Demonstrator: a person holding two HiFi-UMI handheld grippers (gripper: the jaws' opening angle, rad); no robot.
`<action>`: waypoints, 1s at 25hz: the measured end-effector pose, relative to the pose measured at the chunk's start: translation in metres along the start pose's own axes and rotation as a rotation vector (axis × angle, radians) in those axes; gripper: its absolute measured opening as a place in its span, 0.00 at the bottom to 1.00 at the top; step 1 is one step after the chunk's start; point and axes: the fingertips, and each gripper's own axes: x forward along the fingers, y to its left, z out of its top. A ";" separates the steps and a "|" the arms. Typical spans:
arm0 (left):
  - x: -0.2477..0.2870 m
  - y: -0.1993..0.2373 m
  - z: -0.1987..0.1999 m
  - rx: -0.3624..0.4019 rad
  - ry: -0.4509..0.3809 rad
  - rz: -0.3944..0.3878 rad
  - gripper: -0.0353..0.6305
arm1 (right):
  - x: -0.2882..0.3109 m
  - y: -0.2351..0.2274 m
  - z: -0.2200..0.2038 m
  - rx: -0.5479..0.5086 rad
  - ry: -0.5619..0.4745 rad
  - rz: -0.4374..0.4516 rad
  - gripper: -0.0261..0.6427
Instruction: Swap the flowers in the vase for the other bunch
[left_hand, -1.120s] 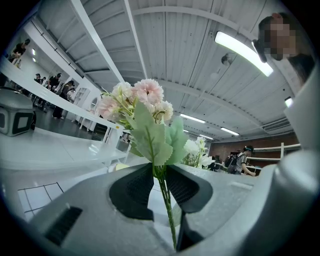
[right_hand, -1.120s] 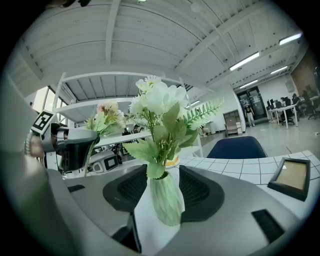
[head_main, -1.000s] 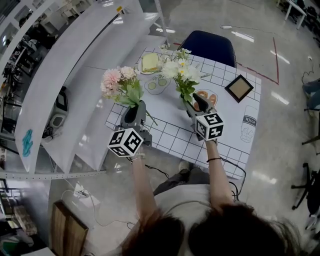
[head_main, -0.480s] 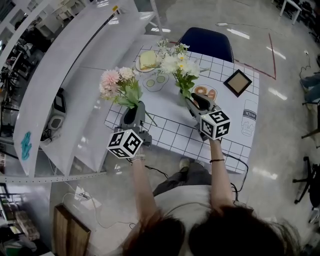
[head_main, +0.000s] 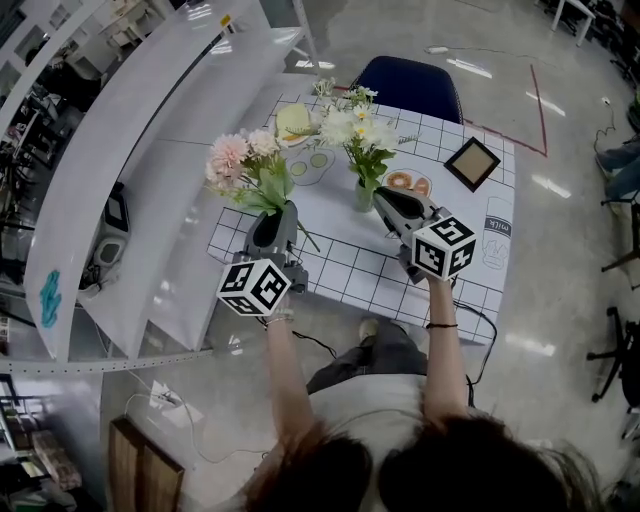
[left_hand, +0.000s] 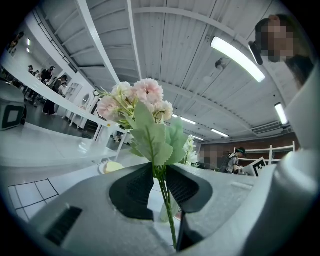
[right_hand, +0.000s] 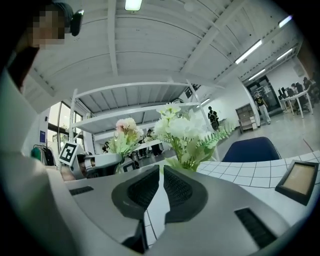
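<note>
1. Open gridded worktop (head_main: 340, 262) lies under both jaws.
2. Left gripper (head_main: 284, 211) jaws clamp the pink bunch (head_main: 243, 163) by its stems.
3. Right gripper (head_main: 383, 197) jaws, just closing to an empty slit, sit near the vase (head_main: 364, 195) holding the white bunch (head_main: 355, 130).

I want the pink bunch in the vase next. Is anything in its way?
Yes: the white flowers stand in the vase, taking its mouth. The pink bunch is clamped in the left gripper, to the vase's left in the head view.

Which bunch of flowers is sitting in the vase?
The white bunch, standing in the vase; the pink bunch is held by its stems in the left gripper.
</note>
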 end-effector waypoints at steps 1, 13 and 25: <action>0.001 -0.001 0.001 0.001 0.000 -0.007 0.17 | -0.001 0.004 0.005 0.000 -0.004 0.024 0.08; 0.003 -0.011 0.012 0.022 -0.012 -0.053 0.17 | -0.002 0.024 0.029 -0.014 -0.014 0.147 0.05; 0.003 -0.019 0.023 0.067 -0.026 -0.081 0.17 | 0.002 0.033 0.033 -0.051 -0.005 0.179 0.05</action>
